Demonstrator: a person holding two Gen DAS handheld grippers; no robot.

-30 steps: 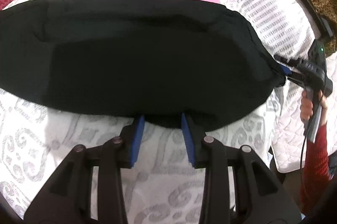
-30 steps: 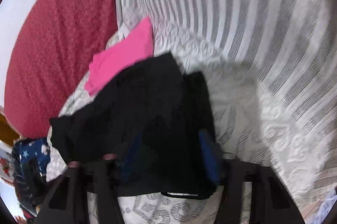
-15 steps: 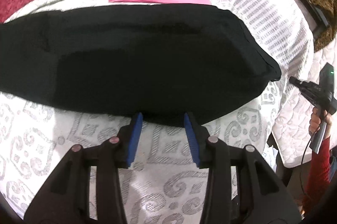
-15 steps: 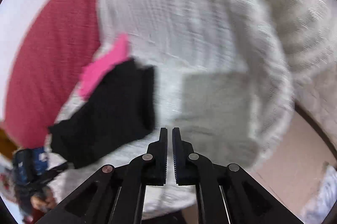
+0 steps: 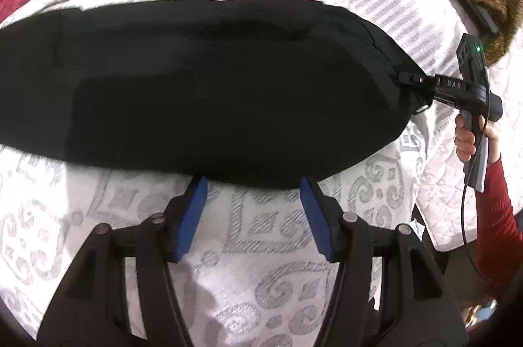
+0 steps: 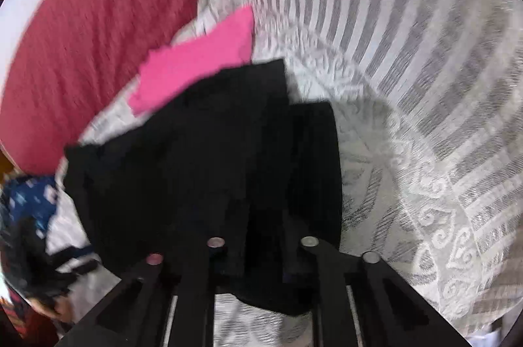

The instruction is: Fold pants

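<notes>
Mid-fold on black pants (image 5: 202, 85): right gripper (image 5: 412, 79) pinching the end, left gripper (image 5: 253, 200) just spreading, empty, needing the near edge

The left gripper (image 5: 253, 183) points steeply down, its blue pads (image 5: 191, 216) apart after just opening, nothing between them. At three o'clock, the right gripper (image 5: 403, 77), hand-held (image 5: 470, 138), is clamped on the black pants (image 5: 212, 85)

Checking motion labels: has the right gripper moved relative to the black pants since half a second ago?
Yes. The right gripper has come back leftward in the left wrist view, onto the end of the black pants.
</notes>
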